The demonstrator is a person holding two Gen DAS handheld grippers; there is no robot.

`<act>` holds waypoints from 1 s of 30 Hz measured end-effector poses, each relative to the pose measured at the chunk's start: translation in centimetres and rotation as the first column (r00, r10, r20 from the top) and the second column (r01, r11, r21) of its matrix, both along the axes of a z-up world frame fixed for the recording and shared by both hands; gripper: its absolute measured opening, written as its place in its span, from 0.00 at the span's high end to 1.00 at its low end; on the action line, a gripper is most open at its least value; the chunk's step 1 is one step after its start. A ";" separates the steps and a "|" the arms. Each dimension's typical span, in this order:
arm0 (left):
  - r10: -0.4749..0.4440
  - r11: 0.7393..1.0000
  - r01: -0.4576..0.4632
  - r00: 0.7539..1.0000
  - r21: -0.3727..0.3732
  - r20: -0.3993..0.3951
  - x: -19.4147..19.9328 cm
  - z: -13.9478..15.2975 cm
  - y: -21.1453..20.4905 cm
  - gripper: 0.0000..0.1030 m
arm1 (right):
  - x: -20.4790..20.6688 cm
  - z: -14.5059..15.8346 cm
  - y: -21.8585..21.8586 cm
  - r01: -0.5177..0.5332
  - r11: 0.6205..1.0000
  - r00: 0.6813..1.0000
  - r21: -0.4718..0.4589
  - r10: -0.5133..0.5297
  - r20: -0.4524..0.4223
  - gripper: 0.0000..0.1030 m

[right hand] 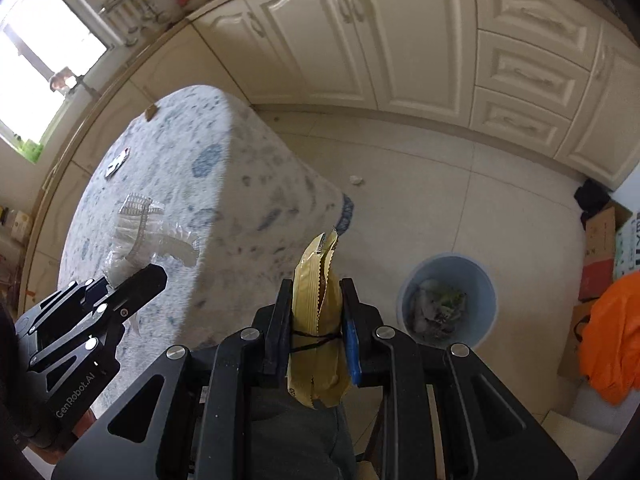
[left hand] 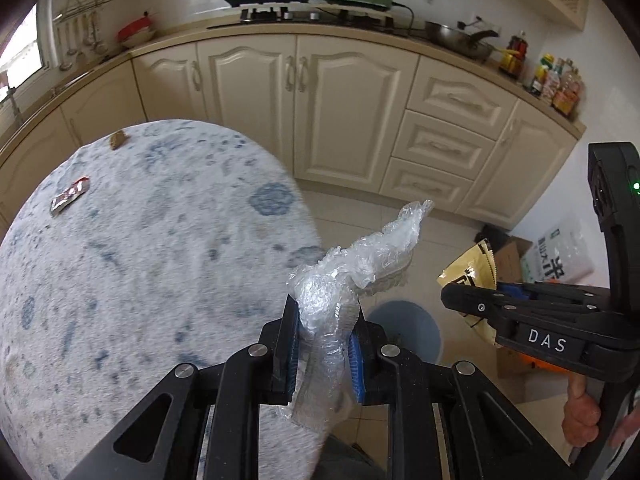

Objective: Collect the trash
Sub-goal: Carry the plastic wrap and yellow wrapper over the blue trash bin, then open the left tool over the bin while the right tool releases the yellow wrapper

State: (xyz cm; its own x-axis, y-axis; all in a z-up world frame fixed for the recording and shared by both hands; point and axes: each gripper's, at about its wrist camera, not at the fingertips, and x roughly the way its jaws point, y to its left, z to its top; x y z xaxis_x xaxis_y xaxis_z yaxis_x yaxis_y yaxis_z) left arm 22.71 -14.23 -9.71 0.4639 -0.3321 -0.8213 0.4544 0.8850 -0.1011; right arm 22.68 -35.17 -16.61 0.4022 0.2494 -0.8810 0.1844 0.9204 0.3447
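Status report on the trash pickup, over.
Left gripper shut on clear plastic wrap. Right gripper shut on yellow wrapper. Blue bin ahead, unobstructed.

This is a home kitchen. Far ahead of the claw stand cream cupboards (left hand: 344,104) with drawers (left hand: 448,140). On the counter above them sit a stove (left hand: 272,10), a pan (left hand: 460,38) and what look like sauce bottles (left hand: 556,84). Spoons (left hand: 78,36) hang by the window (right hand: 44,68).
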 end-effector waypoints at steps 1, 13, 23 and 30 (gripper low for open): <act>-0.013 1.000 0.013 1.000 0.002 -0.008 0.1 -0.3 -0.9 0.83 | -0.3 -0.2 -0.8 0.016 1.000 1.000 -0.003 -0.016 -0.005 0.79; -0.174 0.983 0.181 0.973 0.036 -0.149 4.1 -6.1 -11.7 0.83 | -4.1 -2.7 -9.6 0.207 0.978 0.975 -0.036 -0.209 -0.069 0.79; -0.277 0.954 0.295 0.934 0.049 -0.227 7.9 -9.7 -19.3 0.82 | -6.6 -5.1 -14.7 0.323 0.945 0.938 -0.047 -0.326 -0.118 0.79; -0.245 0.959 0.270 0.943 0.087 -0.225 10.0 -11.4 -22.0 0.22 | -7.8 -6.7 -16.3 0.363 0.930 0.916 -0.055 -0.367 -0.159 0.79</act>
State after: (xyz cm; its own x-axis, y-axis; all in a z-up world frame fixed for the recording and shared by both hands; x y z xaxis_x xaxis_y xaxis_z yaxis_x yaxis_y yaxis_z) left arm 32.72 -36.27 -21.08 0.1879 -0.3151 -0.9303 0.6481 0.7515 -0.1236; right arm 14.87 -51.42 -23.31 0.3112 0.0905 -0.9460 0.5613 0.7858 0.2598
